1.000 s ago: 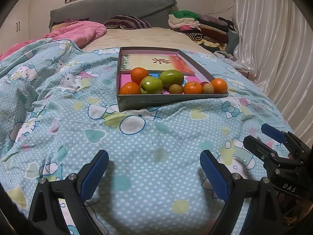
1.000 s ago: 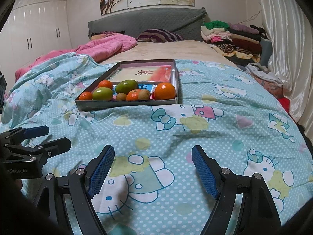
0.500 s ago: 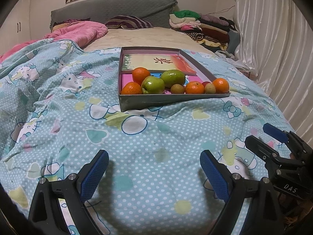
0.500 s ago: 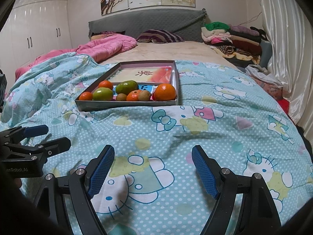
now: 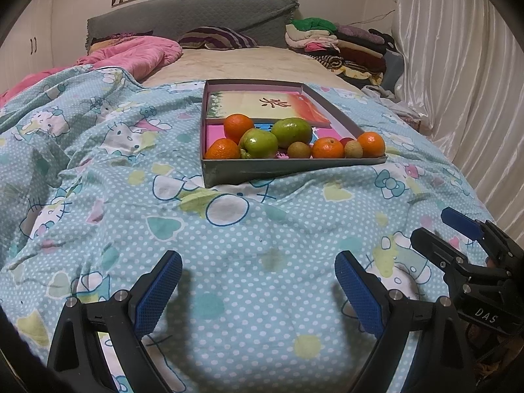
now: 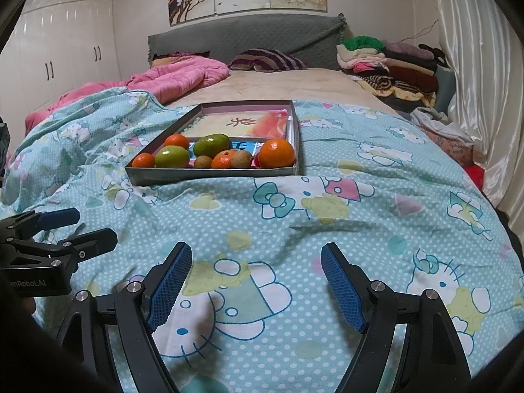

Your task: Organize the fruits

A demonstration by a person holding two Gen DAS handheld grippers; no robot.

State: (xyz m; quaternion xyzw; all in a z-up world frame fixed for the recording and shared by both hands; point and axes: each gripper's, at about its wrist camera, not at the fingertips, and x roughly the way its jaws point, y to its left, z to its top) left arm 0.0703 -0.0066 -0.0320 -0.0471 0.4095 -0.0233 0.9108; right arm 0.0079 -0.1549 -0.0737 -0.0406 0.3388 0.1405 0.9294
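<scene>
A shallow grey box point(image 5: 288, 167) point(image 6: 209, 175) lies on the bed ahead of both grippers. Along its near wall sit several oranges point(image 5: 328, 147) point(image 6: 276, 153), two green fruits point(image 5: 258, 143) point(image 6: 171, 157) and two brown kiwis point(image 5: 298, 149) point(image 6: 241, 159). A picture card point(image 5: 262, 104) lies in the box's far half. My left gripper point(image 5: 258, 290) is open and empty, low over the quilt, well short of the box. My right gripper point(image 6: 255, 283) is open and empty, level with it to the right. Each gripper shows at the edge of the other's view.
A blue dotted cartoon quilt point(image 5: 229, 229) covers the near bed. A pink duvet point(image 6: 183, 77) lies at the far left, a striped pillow point(image 6: 267, 60) by the headboard, folded clothes point(image 6: 386, 62) at the far right. White curtains point(image 5: 458, 82) hang along the right side.
Both grippers have crept slightly forward and up toward the box. Their jaws stay open. The fruits have not moved.
</scene>
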